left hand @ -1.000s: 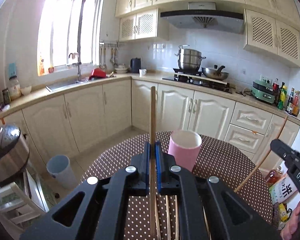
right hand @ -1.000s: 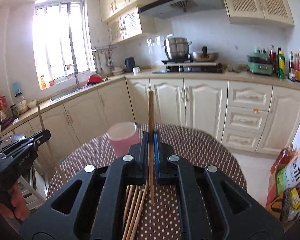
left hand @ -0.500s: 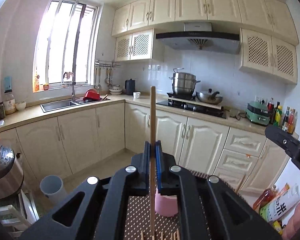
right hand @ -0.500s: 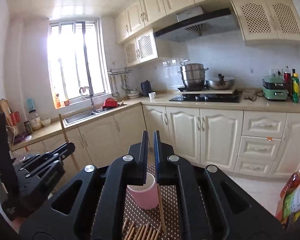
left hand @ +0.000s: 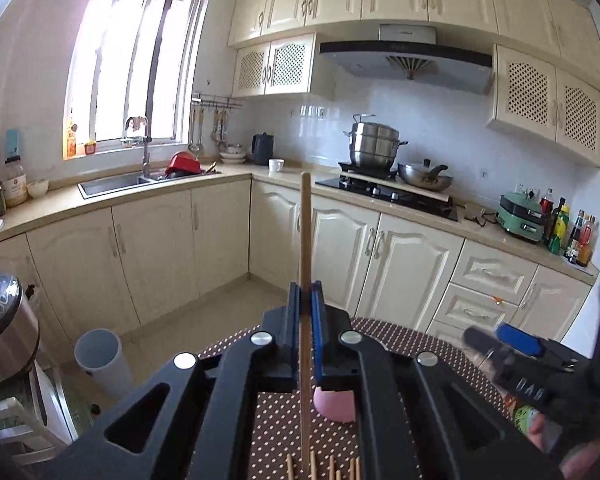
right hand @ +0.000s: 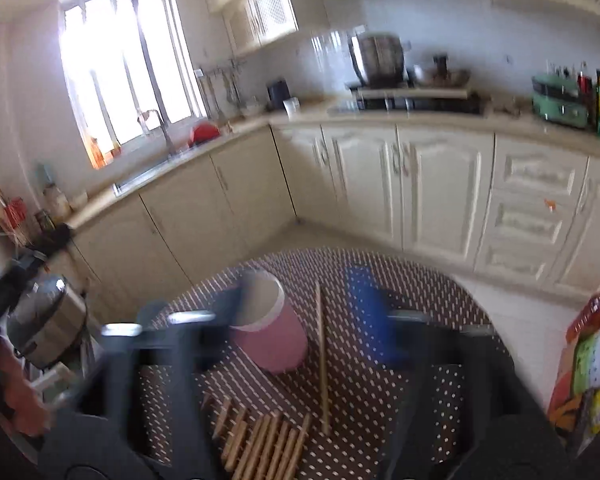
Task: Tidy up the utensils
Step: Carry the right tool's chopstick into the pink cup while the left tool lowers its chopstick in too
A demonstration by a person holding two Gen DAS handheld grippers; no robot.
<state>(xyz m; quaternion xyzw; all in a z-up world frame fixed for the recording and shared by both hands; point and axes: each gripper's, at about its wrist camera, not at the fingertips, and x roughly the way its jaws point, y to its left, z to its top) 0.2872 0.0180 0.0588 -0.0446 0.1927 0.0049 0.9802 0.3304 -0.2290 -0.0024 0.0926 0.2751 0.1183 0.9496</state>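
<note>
Risk, chief: single wooden chopstick [right hand: 322,360] between the right gripper [right hand: 300,312]'s jaws, which have just been opening and stand wide apart, gripping nothing; it appears to miss the pink cylindrical cup [right hand: 270,328] and stands beside it, likely to drop onto the brown dotted round table [right hand: 420,360]. Left gripper [left hand: 307,308]: clamped on an upright wooden chopstick [left hand: 305,240], cup nearly hidden under its jaws, so aiming is blind. Loose wooden chopsticks [right hand: 260,440]: near table edge, before the cup. Obstruction: the two grippers crowd the cup.
</note>
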